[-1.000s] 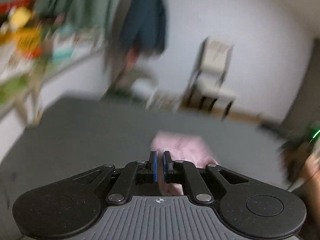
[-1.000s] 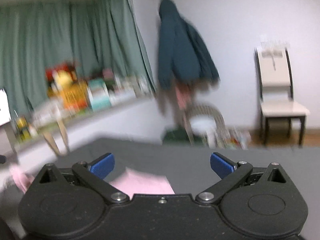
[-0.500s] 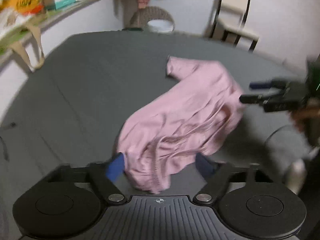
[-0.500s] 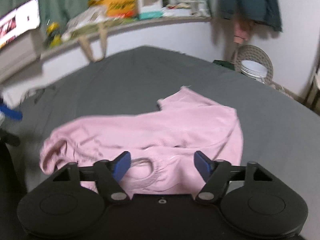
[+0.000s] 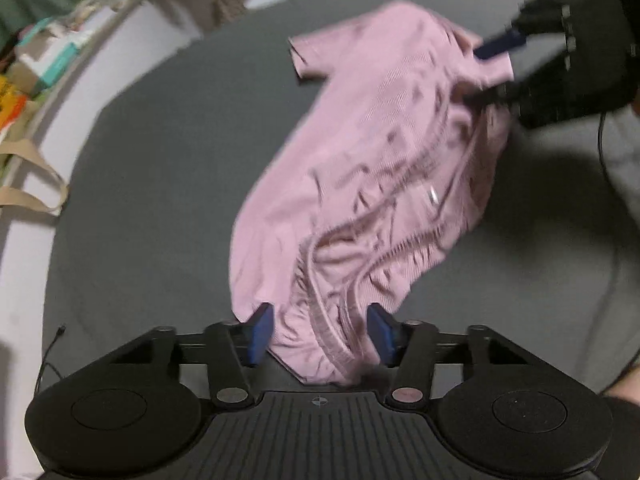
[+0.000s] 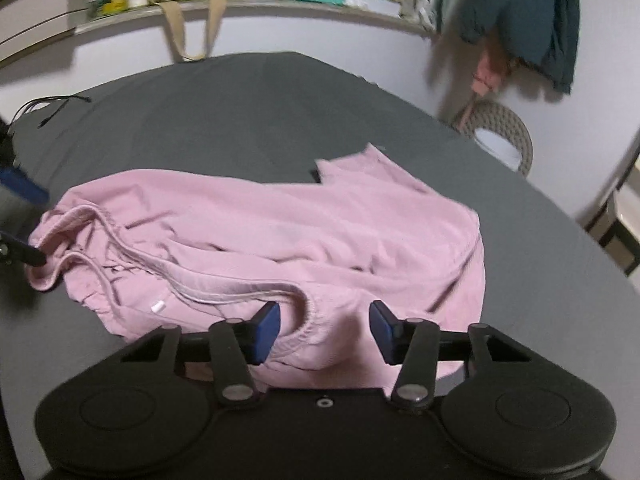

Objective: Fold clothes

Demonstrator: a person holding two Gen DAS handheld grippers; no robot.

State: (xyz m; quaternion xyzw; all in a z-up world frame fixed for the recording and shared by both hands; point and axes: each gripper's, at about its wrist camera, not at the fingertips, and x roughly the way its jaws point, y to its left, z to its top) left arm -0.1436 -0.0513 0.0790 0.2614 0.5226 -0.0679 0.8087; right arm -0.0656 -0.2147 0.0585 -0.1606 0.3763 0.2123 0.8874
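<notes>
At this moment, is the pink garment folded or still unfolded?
Unfolded. The pink garment lies rumpled in a loose heap on the grey surface, with its waistband twisted and no neat fold edges.

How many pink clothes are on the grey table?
1: a crumpled pink garment lies in the middle of the grey table, between the two open grippers. Anything folded underneath would be hidden.

Soft, rumpled pink knit garment (image 6: 280, 236) on matt grey cloth surface (image 6: 240, 112); matt black plastic tongs (image 6: 324, 328).
</notes>
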